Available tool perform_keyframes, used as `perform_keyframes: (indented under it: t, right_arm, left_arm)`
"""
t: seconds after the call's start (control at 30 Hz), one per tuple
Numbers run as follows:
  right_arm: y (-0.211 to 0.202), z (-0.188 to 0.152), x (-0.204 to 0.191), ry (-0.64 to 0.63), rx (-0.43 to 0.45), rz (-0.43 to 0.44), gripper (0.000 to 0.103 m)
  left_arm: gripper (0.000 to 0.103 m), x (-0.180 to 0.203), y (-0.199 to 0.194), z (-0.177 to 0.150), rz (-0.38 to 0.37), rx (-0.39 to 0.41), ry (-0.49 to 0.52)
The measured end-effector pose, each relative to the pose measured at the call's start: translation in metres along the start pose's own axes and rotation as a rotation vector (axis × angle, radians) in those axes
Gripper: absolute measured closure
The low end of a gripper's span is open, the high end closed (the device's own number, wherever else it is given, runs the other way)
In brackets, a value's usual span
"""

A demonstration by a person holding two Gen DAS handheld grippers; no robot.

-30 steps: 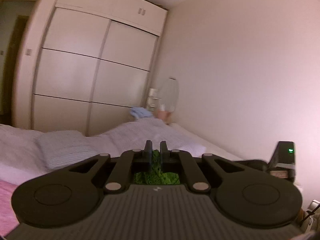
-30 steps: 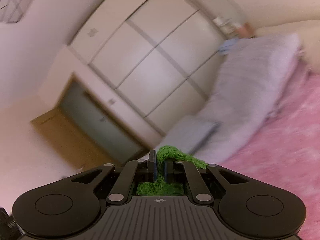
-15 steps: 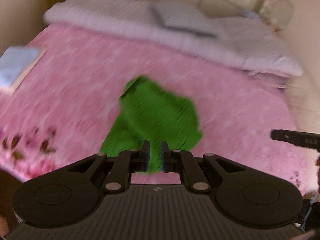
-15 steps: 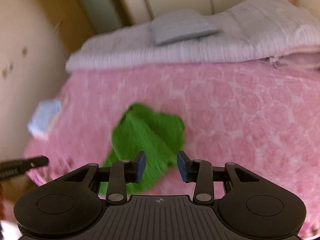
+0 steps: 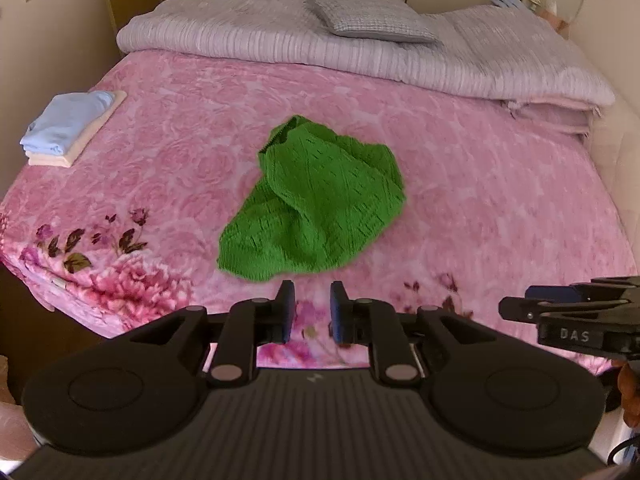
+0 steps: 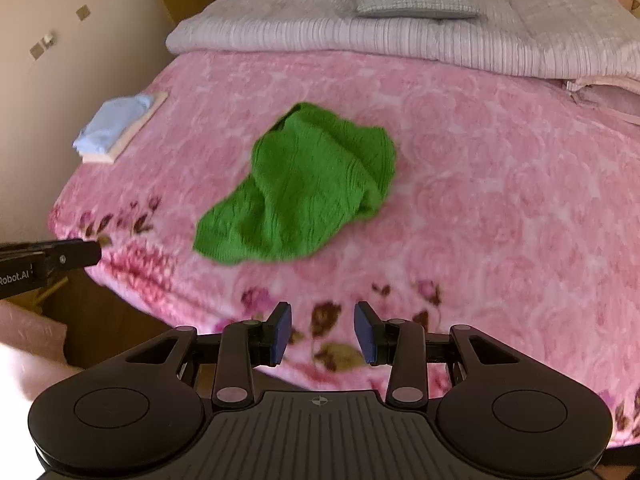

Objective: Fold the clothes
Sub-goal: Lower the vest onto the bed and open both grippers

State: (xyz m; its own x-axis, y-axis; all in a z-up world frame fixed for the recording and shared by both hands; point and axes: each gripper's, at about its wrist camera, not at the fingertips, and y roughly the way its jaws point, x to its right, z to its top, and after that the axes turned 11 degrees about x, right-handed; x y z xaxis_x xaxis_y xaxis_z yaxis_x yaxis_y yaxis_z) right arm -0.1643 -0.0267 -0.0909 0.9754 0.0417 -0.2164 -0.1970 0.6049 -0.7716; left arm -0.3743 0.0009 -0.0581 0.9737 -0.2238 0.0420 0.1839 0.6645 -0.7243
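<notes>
A green knitted garment (image 5: pixel 316 204) (image 6: pixel 300 184) lies crumpled in a heap on the middle of the pink flowered bed cover (image 5: pixel 480 184) (image 6: pixel 500 184). My left gripper (image 5: pixel 312 308) hovers over the bed's near edge, short of the garment; its jaws are opening and nothing is between them. My right gripper (image 6: pixel 323 330) hangs over the near edge too, open and empty. Each gripper shows at the side of the other's view: the right gripper (image 5: pixel 576 312) at the right edge of the left wrist view, the left gripper (image 6: pixel 48 258) at the left edge of the right wrist view.
A folded stack with a light blue piece on top (image 5: pixel 68 124) (image 6: pixel 116 124) sits at the bed's left edge. A rolled lilac quilt (image 5: pixel 320 44) and a grey pillow (image 5: pixel 368 20) lie across the head of the bed. Wardrobe doors stand behind.
Both grippers let go of the green garment, which dropped onto the bed. Both views swung down from the wardrobe and wall to the bed, and both pairs of jaws opened.
</notes>
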Motion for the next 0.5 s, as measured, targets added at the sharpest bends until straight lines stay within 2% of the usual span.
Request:
perform_keyframes:
  t: [0.27, 0.5]
  right_arm:
    - [-0.025, -0.037, -0.002, 0.041, -0.007, -0.015, 0.064]
    - [-0.035, -0.040, -0.011, 0.027, 0.005, -0.021, 0.064]
  left_arm:
    - [0.087, 0.010, -0.030, -0.031, -0.007, -0.006, 0.031]
    - [0.082, 0.004, -0.044, -0.038, 0.002, 0.021, 0.035]
